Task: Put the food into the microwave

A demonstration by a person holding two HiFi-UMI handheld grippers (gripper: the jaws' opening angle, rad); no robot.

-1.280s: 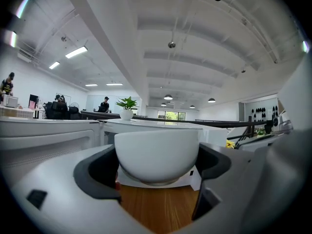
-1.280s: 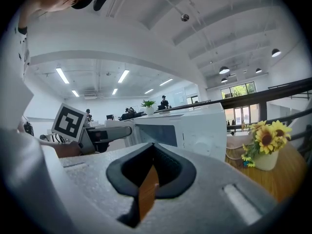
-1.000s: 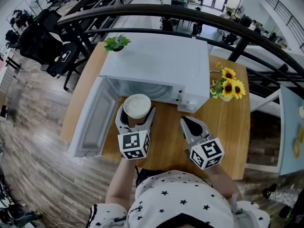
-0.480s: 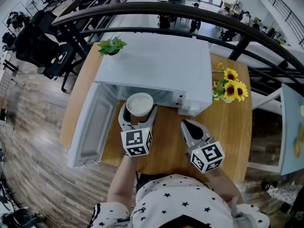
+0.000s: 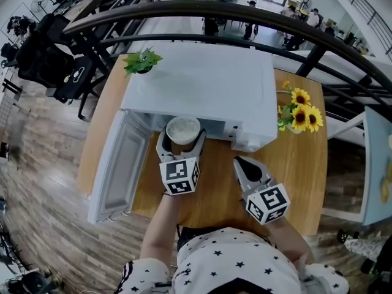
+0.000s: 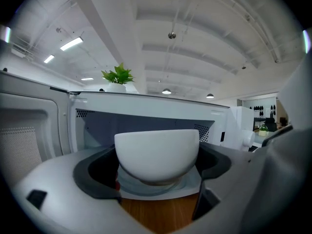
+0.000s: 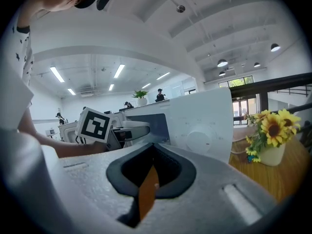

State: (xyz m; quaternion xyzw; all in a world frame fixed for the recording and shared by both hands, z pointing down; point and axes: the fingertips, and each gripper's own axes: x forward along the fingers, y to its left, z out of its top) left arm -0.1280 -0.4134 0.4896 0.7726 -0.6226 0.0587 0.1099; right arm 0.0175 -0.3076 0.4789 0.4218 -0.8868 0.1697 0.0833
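Observation:
A white bowl of food (image 5: 182, 129) is held in my left gripper (image 5: 181, 141), which is shut on it at the mouth of the open white microwave (image 5: 208, 84). In the left gripper view the bowl (image 6: 157, 152) sits between the dark pads, just in front of the microwave's cavity (image 6: 141, 121) and above its glass turntable. My right gripper (image 5: 244, 163) rests over the wooden table in front of the microwave's control panel (image 7: 202, 126), jaws nearly closed with nothing between them. The microwave door (image 5: 116, 164) hangs open to the left.
A small green potted plant (image 5: 141, 61) stands at the microwave's back left corner. A vase of sunflowers (image 5: 298, 116) is on the wooden table (image 5: 294, 170) to the right. A black railing arches behind the table.
My left gripper has carried the bowl forward, from in front of the microwave to its opening. The right gripper has hardly moved.

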